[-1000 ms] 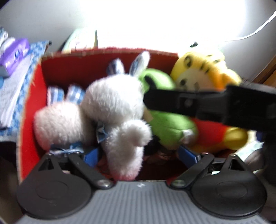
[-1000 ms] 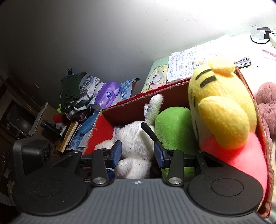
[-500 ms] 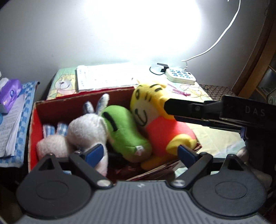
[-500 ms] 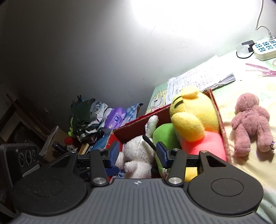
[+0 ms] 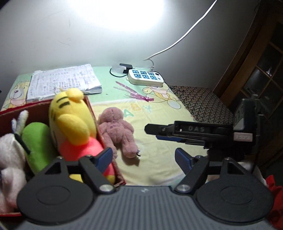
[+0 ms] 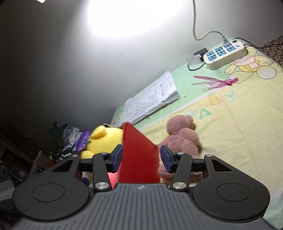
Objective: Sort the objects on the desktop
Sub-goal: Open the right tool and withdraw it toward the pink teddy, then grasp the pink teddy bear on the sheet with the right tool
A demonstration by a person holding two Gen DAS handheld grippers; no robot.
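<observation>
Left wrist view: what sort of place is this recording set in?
Probably a room in a home, not a lab: a table under a baby-print cloth, a red box of plush toys, a pink teddy beside it, a handwritten paper stack and a power strip by the wall.

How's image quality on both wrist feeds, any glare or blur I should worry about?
Left wrist view: wall hotspot blown out, pink plush bear sharp. Right wrist view: same glare on the wall, yellow plush tiger and the bear motion-blurred, red cardboard box wall fills the tongs' gap.

White plush rabbit (image 5: pixel 8 159) cut off at the frame's left edge; red box (image 6: pixel 139 155) hides the yellow toy's (image 6: pixel 102 141) body.
</observation>
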